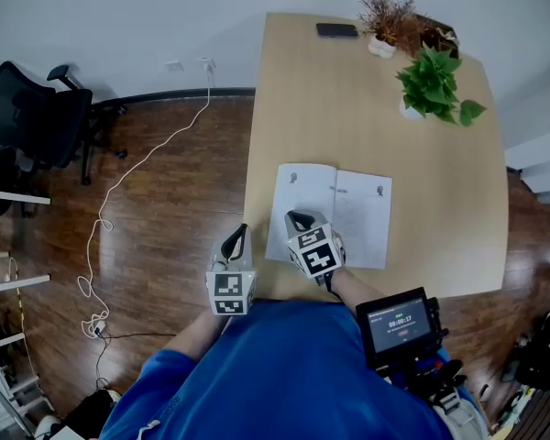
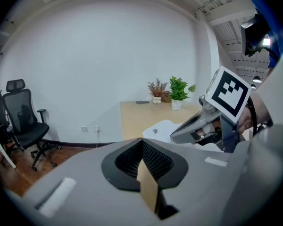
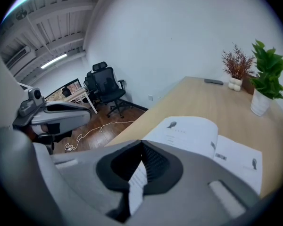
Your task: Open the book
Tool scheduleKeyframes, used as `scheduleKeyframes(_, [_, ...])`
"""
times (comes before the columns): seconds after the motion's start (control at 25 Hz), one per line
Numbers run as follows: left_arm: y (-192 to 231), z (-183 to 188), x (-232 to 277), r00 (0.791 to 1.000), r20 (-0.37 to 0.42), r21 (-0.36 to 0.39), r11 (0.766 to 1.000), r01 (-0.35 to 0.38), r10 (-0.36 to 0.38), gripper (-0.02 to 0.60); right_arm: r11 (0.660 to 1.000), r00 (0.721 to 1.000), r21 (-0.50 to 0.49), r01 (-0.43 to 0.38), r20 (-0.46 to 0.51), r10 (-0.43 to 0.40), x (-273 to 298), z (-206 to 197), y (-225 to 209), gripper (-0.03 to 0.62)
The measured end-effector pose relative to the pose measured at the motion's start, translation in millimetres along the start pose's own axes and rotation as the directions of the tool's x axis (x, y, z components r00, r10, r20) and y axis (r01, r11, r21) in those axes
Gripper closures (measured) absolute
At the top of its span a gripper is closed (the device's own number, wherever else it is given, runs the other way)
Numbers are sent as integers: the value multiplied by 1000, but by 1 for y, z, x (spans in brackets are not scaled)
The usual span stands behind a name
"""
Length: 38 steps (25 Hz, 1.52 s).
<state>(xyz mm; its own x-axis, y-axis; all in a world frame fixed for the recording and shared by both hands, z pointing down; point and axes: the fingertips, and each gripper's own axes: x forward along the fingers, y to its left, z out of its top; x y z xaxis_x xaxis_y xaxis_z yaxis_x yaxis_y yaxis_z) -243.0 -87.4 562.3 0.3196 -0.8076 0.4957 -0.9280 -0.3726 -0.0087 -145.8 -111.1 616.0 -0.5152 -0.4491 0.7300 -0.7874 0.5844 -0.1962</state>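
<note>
The book [image 1: 330, 214] lies open and flat on the wooden table [image 1: 348, 99], white pages up, near the front edge. My right gripper [image 1: 300, 219] hovers over the book's near left corner, jaws shut with nothing between them. My left gripper [image 1: 236, 239] is held just off the table's left front corner, over the floor, also shut and empty. In the right gripper view the open book [image 3: 198, 133] spreads just beyond the closed jaws [image 3: 142, 149], and the left gripper [image 3: 61, 114] shows at the left. The left gripper view shows its closed jaws [image 2: 142, 147], the book [image 2: 162, 128] and the right gripper [image 2: 198, 126].
Two potted plants [image 1: 431, 81] [image 1: 388, 21] and a dark phone [image 1: 337, 30] sit at the table's far end. A black office chair [image 1: 27, 122] and a white cable [image 1: 119, 200] are on the wooden floor to the left. A small screen device [image 1: 401, 324] hangs at the person's waist.
</note>
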Motion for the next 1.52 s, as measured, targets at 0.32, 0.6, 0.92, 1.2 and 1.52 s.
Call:
scheduleKeyframes(0.32, [13, -8, 0, 1000, -22, 2, 1000, -12, 12, 574, 1000, 998, 27, -8, -56, 10, 20, -20, -1, 591])
scheduleKeyframes(0.6, [16, -13, 3, 999, -30, 1, 1000, -14, 14, 574, 1000, 995, -11, -20, -94, 18, 30, -27, 2, 591])
scheduleKeyframes(0.92, [18, -16, 4, 999, -35, -2, 1000, -18, 18, 574, 999, 985, -9, -31, -169, 29, 40, -45, 9, 591])
scheduleKeyframes(1.2, [21, -17, 0, 999, -42, -4, 1000, -24, 24, 574, 998, 981, -45, -32, -193, 23, 40, -46, 12, 591])
scheduleKeyframes(1.52, [21, -17, -3, 999, -43, -2, 1000, -26, 26, 574, 998, 977, -56, -30, -213, 18, 41, -48, 14, 591])
